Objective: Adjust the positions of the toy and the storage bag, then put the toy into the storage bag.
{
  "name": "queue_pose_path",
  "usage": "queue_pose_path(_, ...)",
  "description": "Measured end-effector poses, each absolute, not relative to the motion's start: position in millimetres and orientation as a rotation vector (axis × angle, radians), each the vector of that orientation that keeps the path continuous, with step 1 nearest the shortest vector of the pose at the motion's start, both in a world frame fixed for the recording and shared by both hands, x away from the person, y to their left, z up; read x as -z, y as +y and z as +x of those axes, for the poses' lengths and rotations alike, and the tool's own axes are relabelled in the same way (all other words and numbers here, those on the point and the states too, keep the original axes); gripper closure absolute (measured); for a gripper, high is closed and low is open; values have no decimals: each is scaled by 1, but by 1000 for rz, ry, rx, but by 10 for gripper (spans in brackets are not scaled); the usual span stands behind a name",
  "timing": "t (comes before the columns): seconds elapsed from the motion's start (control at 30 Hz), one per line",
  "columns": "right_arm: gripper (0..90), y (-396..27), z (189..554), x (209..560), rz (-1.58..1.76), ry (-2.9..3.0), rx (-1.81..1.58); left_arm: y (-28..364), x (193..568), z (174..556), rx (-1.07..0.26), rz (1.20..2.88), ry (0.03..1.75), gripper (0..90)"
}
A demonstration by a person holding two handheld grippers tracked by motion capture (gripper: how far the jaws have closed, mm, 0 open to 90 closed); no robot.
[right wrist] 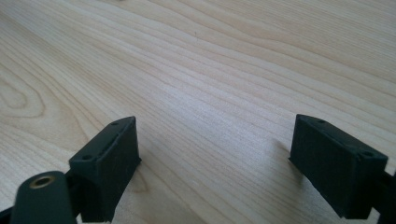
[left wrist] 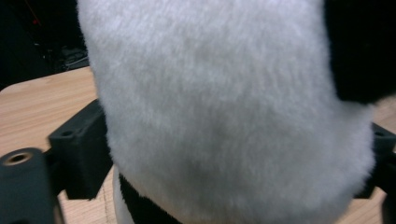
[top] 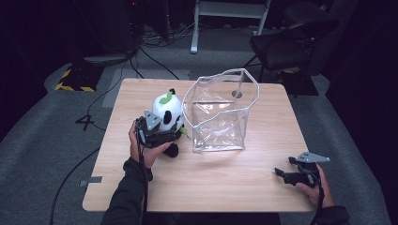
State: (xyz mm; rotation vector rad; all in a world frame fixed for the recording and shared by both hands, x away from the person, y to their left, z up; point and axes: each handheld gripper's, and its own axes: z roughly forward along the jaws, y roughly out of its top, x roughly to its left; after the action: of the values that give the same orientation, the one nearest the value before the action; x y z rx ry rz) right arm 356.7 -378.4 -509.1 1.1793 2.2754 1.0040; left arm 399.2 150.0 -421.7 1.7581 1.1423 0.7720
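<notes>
A white and black panda plush (top: 168, 111) with green leaves on its head stands on the wooden table (top: 211, 187), left of centre. My left gripper (top: 163, 134) comes at it from the near side. In the left gripper view the white fur (left wrist: 224, 116) bulges between the black fingers (left wrist: 81, 149), which press into it from both sides. Right beside the plush stands a clear plastic bag (top: 218, 112) with a white rim, its mouth open upward. Near the table's front right corner my right gripper (top: 282, 168) lies low, open, with bare wood between its fingers (right wrist: 109, 158).
Beyond the table's far edge are a dark chair (top: 286, 42), a white frame leg (top: 195, 28) and cables on the grey floor. A yellow-black striped base (top: 75, 79) sits at far left. Bare wood stretches between the bag and the right gripper.
</notes>
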Motion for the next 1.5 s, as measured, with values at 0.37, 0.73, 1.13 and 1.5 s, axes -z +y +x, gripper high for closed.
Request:
queue_pose_path(0.37, 158, -379, 357, 509, 1181, 2275, -1008, 161, 421, 393, -764, 1792, 1087, 286)
queue_pose_path(0.73, 156, -379, 357, 509, 1181, 2274, -1005, 169, 425, 393, -737, 1795, 1035, 285)
queue_pose_path(1.13, 154, -379, 357, 509, 1181, 2273, -1002, 167, 427, 391, -765, 1822, 1028, 288)
queue_pose_path(1.5, 155, -379, 357, 509, 1181, 2273, -1004, 167, 430, 391, -773, 1811, 1001, 307)
